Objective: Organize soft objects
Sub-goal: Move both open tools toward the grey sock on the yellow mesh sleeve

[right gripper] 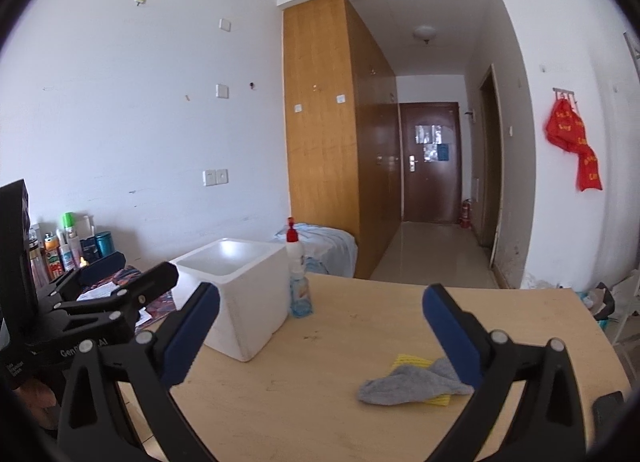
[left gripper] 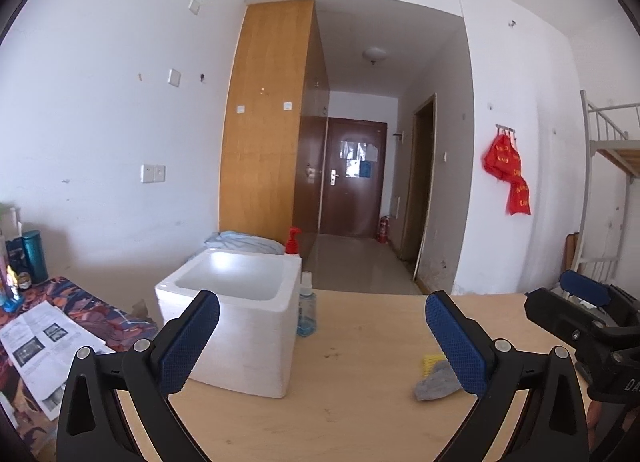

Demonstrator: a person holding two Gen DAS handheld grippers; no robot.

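A grey sock (right gripper: 408, 384) lies crumpled on the wooden table (right gripper: 320, 362), partly over a yellow cloth (right gripper: 412, 362). In the left wrist view the same sock (left gripper: 436, 384) and yellow cloth (left gripper: 430, 363) show beside the right finger. A white foam box (right gripper: 236, 294) stands open-topped at the table's left; it looks empty (left gripper: 240, 326). My right gripper (right gripper: 320, 318) is open above the table, the sock just inside its right finger. My left gripper (left gripper: 322, 322) is open too, holding nothing, with the box behind its left finger.
A blue spray bottle (right gripper: 300, 294) stands by the box's right side, a red-capped white bottle (right gripper: 293, 242) behind it. Bottles and cans (right gripper: 68, 246) crowd a side surface at left, with papers (left gripper: 44, 342) on a patterned cloth. The table's far edge faces a hallway.
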